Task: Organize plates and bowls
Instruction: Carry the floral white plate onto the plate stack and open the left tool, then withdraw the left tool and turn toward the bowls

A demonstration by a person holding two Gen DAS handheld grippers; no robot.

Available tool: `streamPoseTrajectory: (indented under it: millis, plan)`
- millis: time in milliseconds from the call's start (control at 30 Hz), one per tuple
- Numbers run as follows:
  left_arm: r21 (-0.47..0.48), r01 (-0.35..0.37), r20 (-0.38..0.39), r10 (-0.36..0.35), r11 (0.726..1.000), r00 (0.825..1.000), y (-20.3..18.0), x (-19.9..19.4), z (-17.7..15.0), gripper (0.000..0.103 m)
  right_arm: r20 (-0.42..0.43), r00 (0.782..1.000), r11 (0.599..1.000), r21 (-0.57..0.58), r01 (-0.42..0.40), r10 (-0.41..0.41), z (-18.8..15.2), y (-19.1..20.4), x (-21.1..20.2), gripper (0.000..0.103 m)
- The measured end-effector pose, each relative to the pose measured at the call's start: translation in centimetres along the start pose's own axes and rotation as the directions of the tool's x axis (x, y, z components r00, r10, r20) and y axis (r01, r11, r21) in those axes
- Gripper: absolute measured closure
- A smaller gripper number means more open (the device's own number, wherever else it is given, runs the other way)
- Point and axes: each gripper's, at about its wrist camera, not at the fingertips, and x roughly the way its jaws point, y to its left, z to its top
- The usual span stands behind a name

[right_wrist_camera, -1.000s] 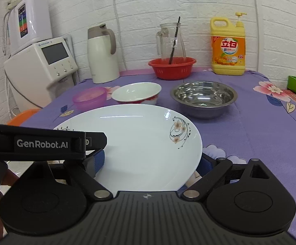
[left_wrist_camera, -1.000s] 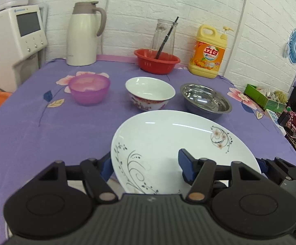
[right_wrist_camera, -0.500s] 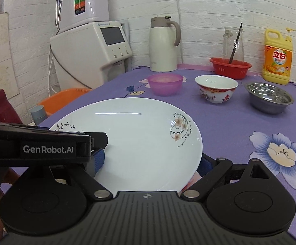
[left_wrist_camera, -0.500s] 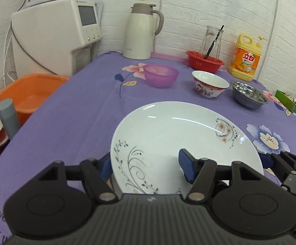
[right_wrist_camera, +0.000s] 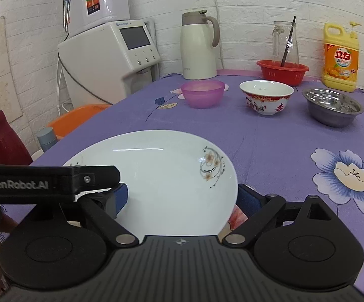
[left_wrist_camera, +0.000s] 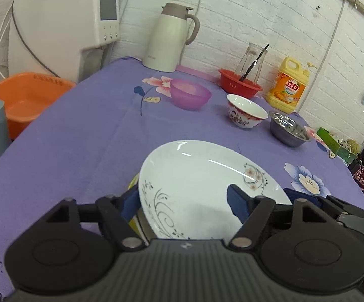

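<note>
In the left wrist view, the white plate (left_wrist_camera: 202,183) is pinched at its near left rim by the left gripper (left_wrist_camera: 184,202): one blue finger pad (left_wrist_camera: 236,205) is pressed on the plate's upper face, the other is seen under the rim to the left. The plate is tilted, its left edge raised, and is held above the purple tablecloth (left_wrist_camera: 81,138). A yellowish edge of something is glimpsed beneath the plate beside the left finger; what it is cannot be told. Ahead of the fingers a row is formed by a purple bowl (left_wrist_camera: 190,94), a patterned white bowl (left_wrist_camera: 246,112) and a steel bowl (left_wrist_camera: 288,128), well apart from the plate. Beyond them, a red basket (left_wrist_camera: 239,85) with a glass jar, a yellow detergent bottle (left_wrist_camera: 288,86) and a cream jug (left_wrist_camera: 170,37) are seen by the wall. In the right wrist view, the same plate (right_wrist_camera: 162,176) is gripped at its right rim by the right gripper (right_wrist_camera: 182,198), one pad (right_wrist_camera: 119,197) on the upper face and the other below the rim to the right. The left gripper's black body (right_wrist_camera: 48,183) is seen crossing the plate's left side. Ahead of the fingers the purple bowl (right_wrist_camera: 203,93), the patterned bowl (right_wrist_camera: 266,97) and the steel bowl (right_wrist_camera: 332,105) are lined up on the cloth.
</note>
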Motion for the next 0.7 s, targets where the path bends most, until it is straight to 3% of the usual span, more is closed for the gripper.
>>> streamPoseTrajectory:
  millis: [67, 200, 333, 500, 700]
  plan:
    - [0.009, -0.037, 0.025, 0.037, 0.999, 0.999, 0.1, -0.4, 0.2, 0.025, 0.014, 1.0, 1.0, 0.018, -0.004, 0.004, 0.3, -0.1, -0.3, 0.0]
    - [0.034, -0.013, 0.042, 0.011, 0.999, 0.999, 0.2, -0.6, 0.4, 0.025, 0.022, 1.0, 0.999, 0.037, 0.005, -0.006, 0.5, -0.8, -0.4, 0.0]
    - [0.039, -0.061, 0.055, 0.059, 0.997, 0.997, 0.1, -0.4, 0.3, 0.024, 0.023, 1.0, 0.998, 0.059, 0.02, -0.021, 0.4, -1.7, -0.6, 0.0]
    - [-0.005, -0.068, 0.075, 0.069, 0.998, 0.995, 0.3, 0.2, 1.0, 0.024, 0.019, 1.0, 0.993, 0.116, 0.012, -0.014, 0.3, -2.9, -0.4, 0.0]
    - [-0.037, -0.081, 0.105, 0.084, 0.996, 0.991, -0.4, 0.9, 2.6, 0.022, 0.007, 1.0, 0.996, 0.086, -0.022, 0.021, 1.3, -2.3, 0.4, 0.0]
